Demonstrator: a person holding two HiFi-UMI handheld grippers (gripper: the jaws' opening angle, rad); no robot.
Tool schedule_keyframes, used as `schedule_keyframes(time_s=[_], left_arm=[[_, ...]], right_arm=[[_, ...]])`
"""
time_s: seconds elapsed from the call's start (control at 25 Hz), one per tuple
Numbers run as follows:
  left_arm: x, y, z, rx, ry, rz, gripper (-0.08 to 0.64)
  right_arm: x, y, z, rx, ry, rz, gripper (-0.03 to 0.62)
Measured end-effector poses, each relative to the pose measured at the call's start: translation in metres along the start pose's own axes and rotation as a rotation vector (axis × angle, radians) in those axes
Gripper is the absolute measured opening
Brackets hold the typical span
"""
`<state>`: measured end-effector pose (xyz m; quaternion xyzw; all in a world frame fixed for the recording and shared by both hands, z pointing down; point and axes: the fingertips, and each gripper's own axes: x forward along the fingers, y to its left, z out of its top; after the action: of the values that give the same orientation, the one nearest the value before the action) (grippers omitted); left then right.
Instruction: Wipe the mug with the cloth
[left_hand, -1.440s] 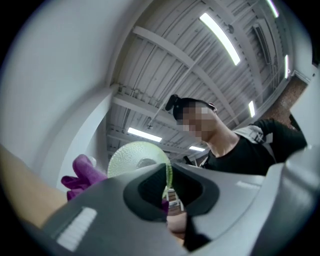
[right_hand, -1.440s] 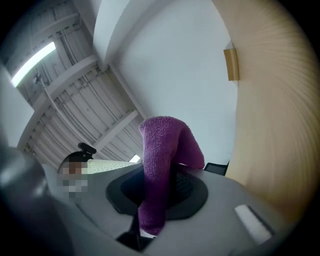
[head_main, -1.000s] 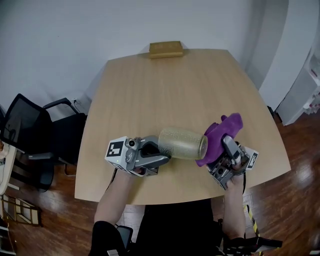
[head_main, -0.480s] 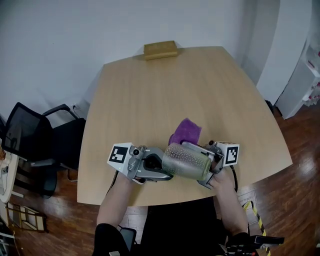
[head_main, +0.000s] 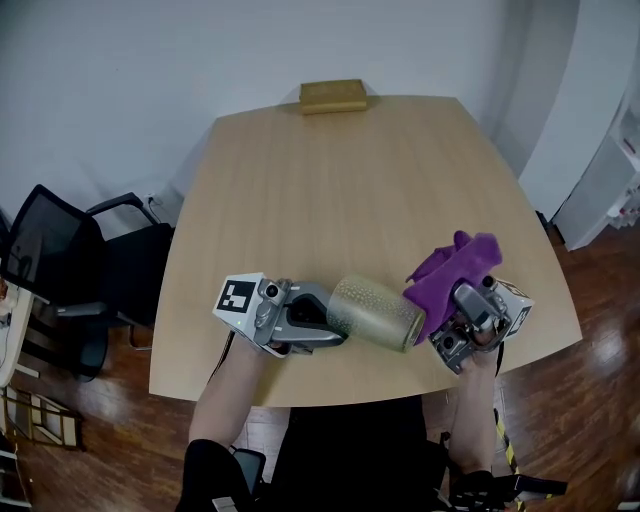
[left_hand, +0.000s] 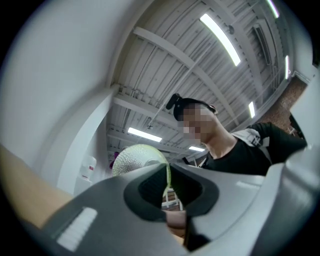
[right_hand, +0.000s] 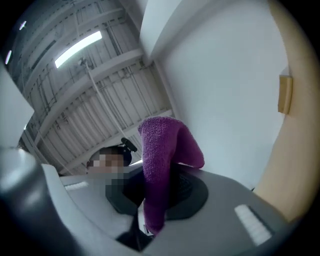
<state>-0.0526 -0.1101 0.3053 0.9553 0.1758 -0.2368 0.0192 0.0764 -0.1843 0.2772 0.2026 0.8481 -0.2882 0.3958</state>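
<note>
A yellowish textured mug (head_main: 375, 312) lies sideways in the air over the near part of the wooden table (head_main: 350, 190), its mouth facing right. My left gripper (head_main: 335, 320) is shut on its left end. The left gripper view has the mug (left_hand: 136, 158) as a pale bumpy dome beyond that gripper (left_hand: 167, 192), whose jaws pinch a thin greenish edge of it. A purple cloth (head_main: 452, 270) hangs from my right gripper (head_main: 440, 312), just right of the mug's mouth. In the right gripper view the cloth (right_hand: 162, 155) stands up, clamped by the right gripper (right_hand: 150, 212).
A tan wooden block (head_main: 333, 96) sits at the table's far edge. Left of the table stands a black office chair (head_main: 60, 265). White shelving (head_main: 615, 170) is at the right. Both grippers hover near the table's front edge.
Half a second ago the right gripper held the cloth behind the mug. It has since swung back to the right of the mug's mouth. The left gripper and mug stayed nearly in place.
</note>
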Motion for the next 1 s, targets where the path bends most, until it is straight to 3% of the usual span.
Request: schedule_keyframes(time_s=[0.16,0.36,0.48,0.6,0.64,0.72,0.84,1.0], left_arm=[[0.006,-0.008,-0.012,-0.056,0.037,-0.063,0.043],[0.013,-0.022,-0.026,-0.082,0.084,-0.143,0.045],[0.020,-0.032,-0.035,-0.082,0.122,-0.188,0.051],[0.025,-0.029,-0.044,-0.084,0.148,-0.173,0.044],[0.025,-0.027,-0.043,-0.085,0.144,-0.160,0.043],[0.021,-0.021,-0.035,-0.076,0.117,-0.129,0.043],[0.010,-0.011,-0.016,-0.050,0.067,-0.073,0.043],[0.006,-0.003,-0.007,-0.069,0.056,-0.029,0.043]], right_arm=[[0.020,-0.001,-0.028,0.067,0.070,0.074,0.055],[0.012,-0.033,-0.052,0.109,0.132,0.024,0.055],[0.016,-0.055,-0.068,0.144,0.185,-0.069,0.055],[0.006,-0.082,-0.078,0.109,0.236,-0.244,0.055],[0.001,-0.083,-0.073,0.091,0.222,-0.269,0.055],[-0.004,-0.068,-0.049,0.048,0.136,-0.229,0.055],[-0.004,-0.018,-0.004,-0.052,0.011,-0.074,0.055],[0.009,0.021,-0.002,-0.116,0.082,0.044,0.055]])
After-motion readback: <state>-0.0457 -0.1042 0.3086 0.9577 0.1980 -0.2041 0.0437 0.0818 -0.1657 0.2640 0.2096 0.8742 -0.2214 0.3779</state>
